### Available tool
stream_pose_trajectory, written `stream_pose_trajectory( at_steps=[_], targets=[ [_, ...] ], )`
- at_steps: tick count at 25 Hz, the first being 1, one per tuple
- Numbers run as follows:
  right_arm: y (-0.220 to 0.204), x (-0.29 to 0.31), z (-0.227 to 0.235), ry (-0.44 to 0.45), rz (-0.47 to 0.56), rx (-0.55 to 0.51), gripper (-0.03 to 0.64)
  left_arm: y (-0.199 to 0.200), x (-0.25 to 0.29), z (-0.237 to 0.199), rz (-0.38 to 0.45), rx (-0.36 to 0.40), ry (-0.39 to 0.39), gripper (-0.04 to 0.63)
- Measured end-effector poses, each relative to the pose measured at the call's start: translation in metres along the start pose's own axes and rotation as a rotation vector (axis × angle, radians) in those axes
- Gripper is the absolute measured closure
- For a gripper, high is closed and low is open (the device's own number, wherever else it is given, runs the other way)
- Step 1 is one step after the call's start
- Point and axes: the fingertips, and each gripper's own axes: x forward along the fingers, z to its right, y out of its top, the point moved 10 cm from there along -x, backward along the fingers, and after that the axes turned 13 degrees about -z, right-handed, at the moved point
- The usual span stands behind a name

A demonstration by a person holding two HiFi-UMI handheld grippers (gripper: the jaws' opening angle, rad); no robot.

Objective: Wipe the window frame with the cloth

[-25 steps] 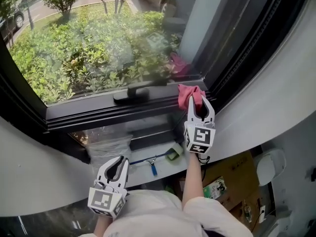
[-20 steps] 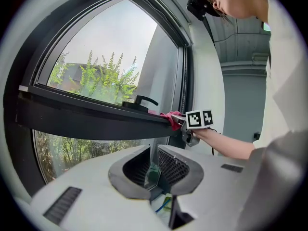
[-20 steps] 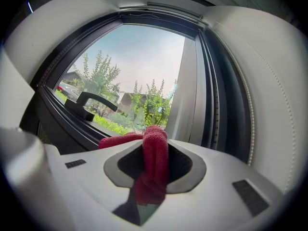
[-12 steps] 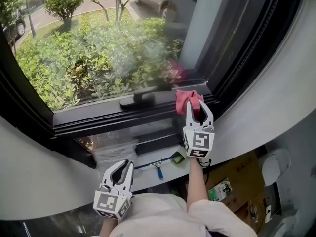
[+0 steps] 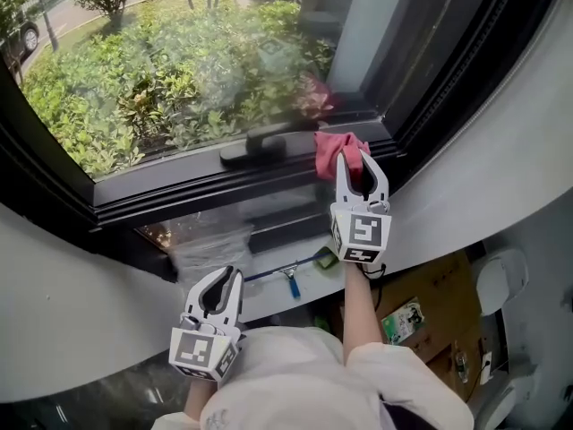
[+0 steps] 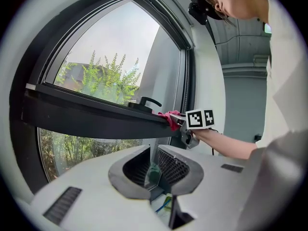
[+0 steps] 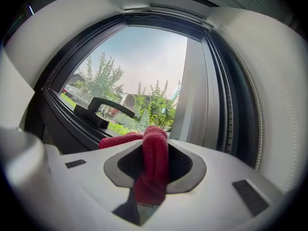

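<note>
The wipe is under way but, judging by where things lie, mostly undone. The right tool (image 5: 359, 163) is clamped shut on the red cloth (image 5: 333, 148), a fold of which stands pinched between its jaws in the right gripper view. The free end of the cloth presses on the dark lower rail of the window frame (image 5: 179, 193), near the frame's right corner, at about 1 o'clock in the head view. The long run of rail toward 9 o'clock, past the window handle (image 5: 261, 147), and the frame's uprights seem yet to be covered. No dirt or streaks are visible to show what is already clean.

The left tool (image 5: 222, 287) hangs low at 7 o'clock, well apart from the frame, with its jaws together on nothing.

Compared with a second ago, the cloth has crept toward 9 o'clock along the rail and now sits just beside the handle's end. The left tool has stayed idle.
</note>
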Motion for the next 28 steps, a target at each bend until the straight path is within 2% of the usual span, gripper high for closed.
stream_pose_trajectory(
  at_steps=[12,28],
  targets=[
    [0.006,-0.002,-0.015,0.015,0.0,-0.007,0.514,0.0,-0.002,-0.008,-0.008,-0.004,-0.014,0.54],
    [0.018,-0.008,-0.048,0.078,0.012,-0.026,0.514,-0.01,-0.008,-0.012,-0.017,-0.028,-0.017,0.54]
  ],
)
